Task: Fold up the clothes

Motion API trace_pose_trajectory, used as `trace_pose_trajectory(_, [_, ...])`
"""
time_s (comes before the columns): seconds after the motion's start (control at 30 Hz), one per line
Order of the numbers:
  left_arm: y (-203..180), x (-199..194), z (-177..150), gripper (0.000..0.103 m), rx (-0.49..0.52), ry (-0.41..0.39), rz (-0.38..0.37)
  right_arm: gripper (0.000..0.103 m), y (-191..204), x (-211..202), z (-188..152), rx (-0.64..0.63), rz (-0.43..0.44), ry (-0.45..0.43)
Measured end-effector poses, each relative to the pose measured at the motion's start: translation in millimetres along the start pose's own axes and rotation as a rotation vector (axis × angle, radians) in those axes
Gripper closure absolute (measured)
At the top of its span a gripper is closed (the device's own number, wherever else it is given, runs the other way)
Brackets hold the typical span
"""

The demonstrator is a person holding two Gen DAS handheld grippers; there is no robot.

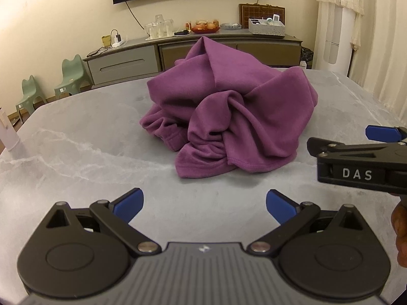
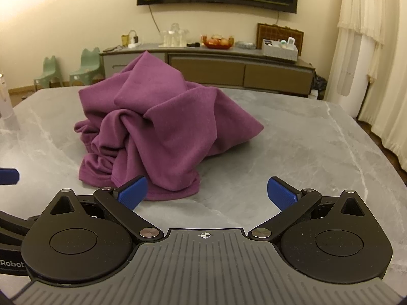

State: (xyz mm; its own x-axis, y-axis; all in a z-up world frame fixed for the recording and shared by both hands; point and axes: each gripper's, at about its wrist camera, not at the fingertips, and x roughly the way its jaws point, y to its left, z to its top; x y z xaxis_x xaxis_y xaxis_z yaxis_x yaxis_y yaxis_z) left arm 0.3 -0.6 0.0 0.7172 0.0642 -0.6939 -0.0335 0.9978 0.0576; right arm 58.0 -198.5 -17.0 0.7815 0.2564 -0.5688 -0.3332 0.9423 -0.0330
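Room: grey marbled table [image 1: 76, 152] is filling the foreground, with a sideboard [image 1: 193, 48] and two green chairs [image 1: 51, 84] standing behind it.
Garment: purple garment [image 1: 229, 117] is sitting on the table as a crumpled, twisted heap, peaking at the far side and spilling a hemmed edge towards me.
Left gripper: I am holding my left gripper [image 1: 204, 204] spread wide, gripping nothing, above bare table short of the heap.
Right gripper: I am holding my right gripper [image 2: 207, 192] equally spread and empty; its left pad [image 2: 132, 192] is overlapping the near hem in view, though I cannot tell whether it is touching.
Direction: heap is lying straight ahead of my left gripper, and ahead and to the left of my right.
Nearer: my right gripper is looking closer to the hem.
Long axis: none is showing, since the bundle is too knotted to read sleeves or collar.
Judgement: garment is lying unfolded, so I am thinking any pinch would start at that near hem.
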Motion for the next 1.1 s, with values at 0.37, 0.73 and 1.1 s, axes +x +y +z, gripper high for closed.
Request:
trace_pose_trajectory(0.37, [-54,12,18,0.0,-0.018,0.005,0.008,0.011,-3,3,-1,0.012,-0.002,0.023])
trace_pose_trajectory(0.73, [-54,16,17,0.0,-0.022,0.01,0.026,0.011,-4,4,-2,0.004,-0.013,0.024])
trace_pose_trajectory(1.1, [-44,18,27,0.103,-0.061,-0.008,-0.013,0.103,-6,-2,-3,0.002,0.043,0.014])
